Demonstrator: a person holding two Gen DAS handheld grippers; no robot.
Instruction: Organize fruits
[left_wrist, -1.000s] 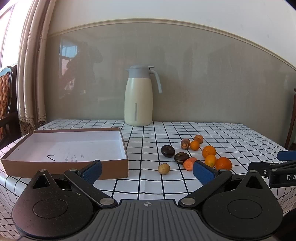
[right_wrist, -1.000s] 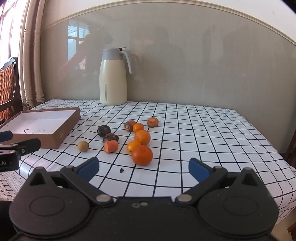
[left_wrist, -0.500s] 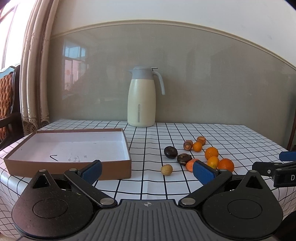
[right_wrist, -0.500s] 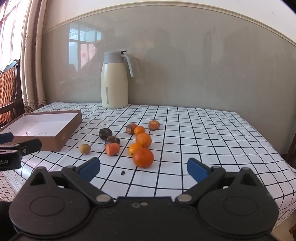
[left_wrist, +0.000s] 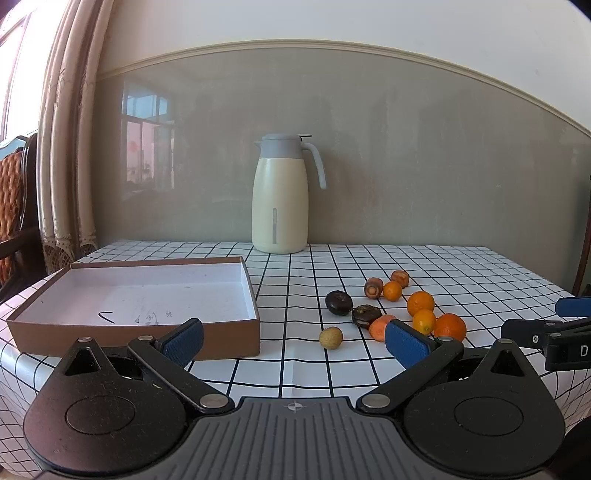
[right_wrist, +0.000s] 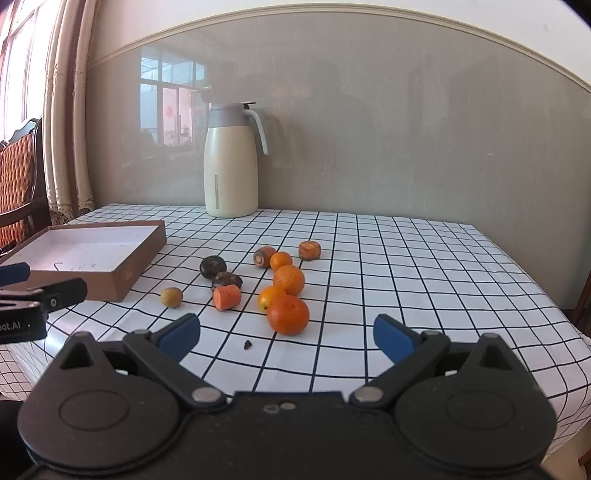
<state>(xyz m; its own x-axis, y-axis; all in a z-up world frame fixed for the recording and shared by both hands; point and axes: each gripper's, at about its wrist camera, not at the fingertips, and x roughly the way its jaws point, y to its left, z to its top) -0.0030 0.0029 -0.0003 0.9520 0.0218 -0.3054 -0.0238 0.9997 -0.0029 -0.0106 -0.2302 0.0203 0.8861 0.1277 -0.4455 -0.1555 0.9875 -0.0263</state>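
we hold the left claw (left_wrist: 293, 341) and the right claw (right_wrist: 286, 338) wide and empty off the near edge of the tabletop (right_wrist: 406, 266), ready to pick. the fruits (right_wrist: 288, 315) lie loose mid-tabletop, none yet in the box (left_wrist: 147, 291) by the left edge, which looks meant to collect them.

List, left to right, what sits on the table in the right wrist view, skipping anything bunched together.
Shallow brown cardboard box → small tan round fruit → cut orange carrot chunk → large orange mandarin nearest the camera → carrot stub standing alone at the back.
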